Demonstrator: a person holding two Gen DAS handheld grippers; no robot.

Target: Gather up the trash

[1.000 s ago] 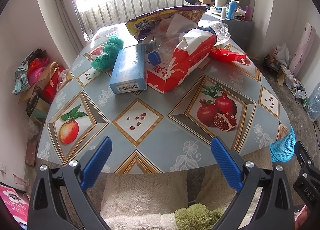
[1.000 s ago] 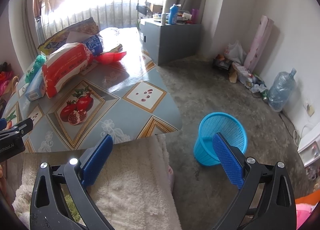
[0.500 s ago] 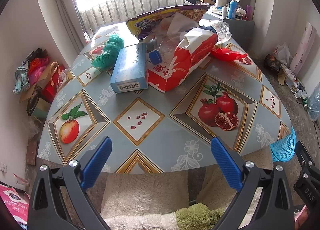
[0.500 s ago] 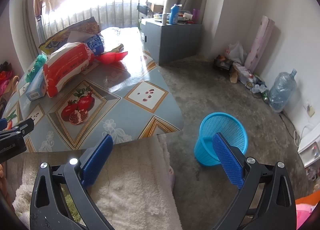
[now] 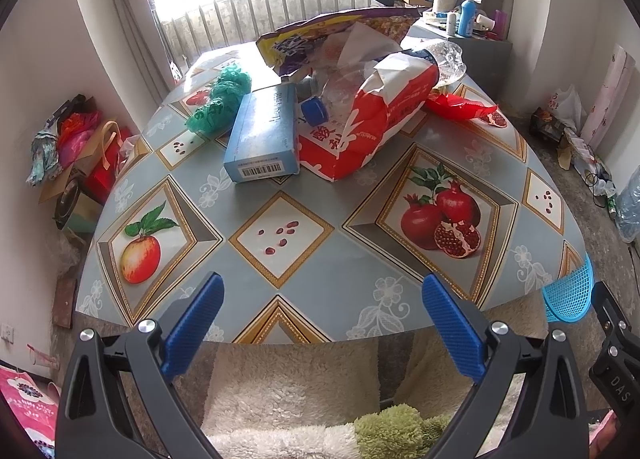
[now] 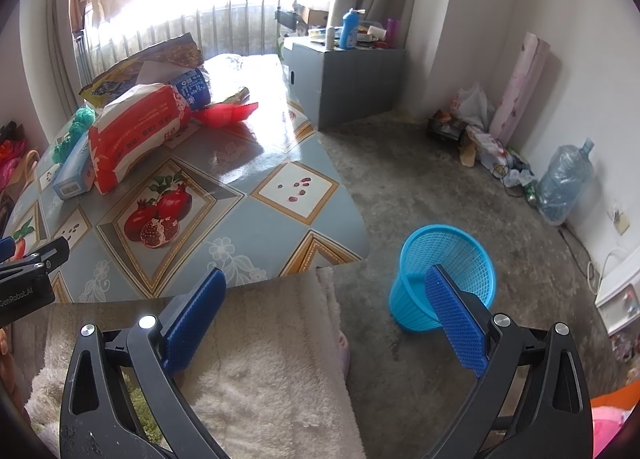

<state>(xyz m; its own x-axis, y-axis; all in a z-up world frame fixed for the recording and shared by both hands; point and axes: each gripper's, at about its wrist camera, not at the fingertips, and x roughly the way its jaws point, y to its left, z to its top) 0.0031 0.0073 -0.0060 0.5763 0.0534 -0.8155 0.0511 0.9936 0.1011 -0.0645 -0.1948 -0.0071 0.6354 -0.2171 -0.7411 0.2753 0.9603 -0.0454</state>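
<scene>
Both claws wide apart, left gripper near table, right gripper by bin

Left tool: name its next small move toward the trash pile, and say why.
Probably ease the left tool forward toward the blue box: its jaws stand open and empty at the table's near edge, and the box is the nearest piece of the pile.

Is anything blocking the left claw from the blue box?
Nothing visible. Only bare tablecloth lies between the open left claw and the blue box, which rests beside the red bag.
</scene>
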